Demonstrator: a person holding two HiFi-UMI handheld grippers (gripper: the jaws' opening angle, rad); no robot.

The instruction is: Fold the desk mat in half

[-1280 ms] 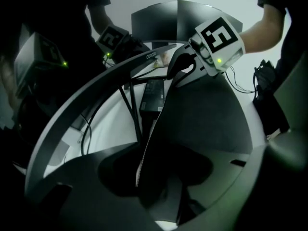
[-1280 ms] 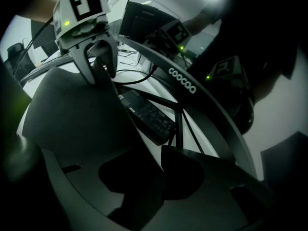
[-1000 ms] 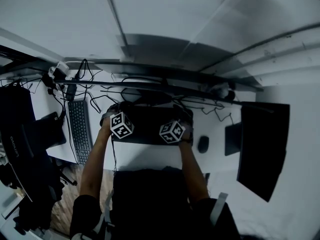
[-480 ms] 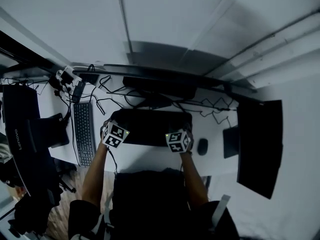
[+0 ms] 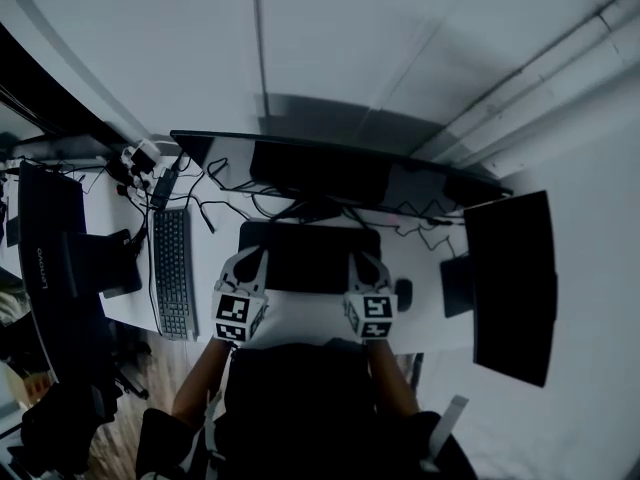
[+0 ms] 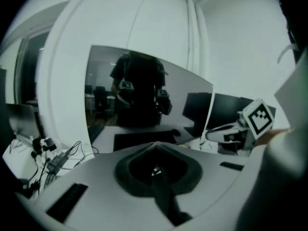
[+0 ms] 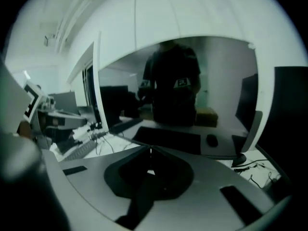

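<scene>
**A:** Where is the mat lying?

**B:** The mat [image 5: 310,258] is lying spread out on the desk [image 5: 300,313], straight ahead of the person, with its long side running left to right.

**A:** And the grippers?

**B:** The left gripper [image 5: 252,260] is reaching over the mat's near left corner. The right gripper [image 5: 364,264] is reaching over the near right corner. Both are pointing away from the person.

**A:** Are the jaws standing apart?

**B:** No. In each gripper view the two jaws are meeting at the tips, closed tight. I cannot tell whether they are pinching the mat's edge, because the jaws themselves are hiding it.

**A:** What is sitting around the mat?

**B:** A mouse [image 5: 403,293] is resting just beside its right end. A keyboard [image 5: 172,271] is lying off to the left, apart from the mat, with its long side running away from the person. Cables [image 5: 215,203] are trailing across the desk behind both.

**A:** And farther out?

**B:** A wide screen [image 5: 320,168] is standing behind the mat. In the gripper views its dark glass is mirroring the person and both grippers. A right screen [image 5: 510,288] is standing at the desk's right end, and a left screen [image 5: 48,258] is standing at the left end.
</scene>
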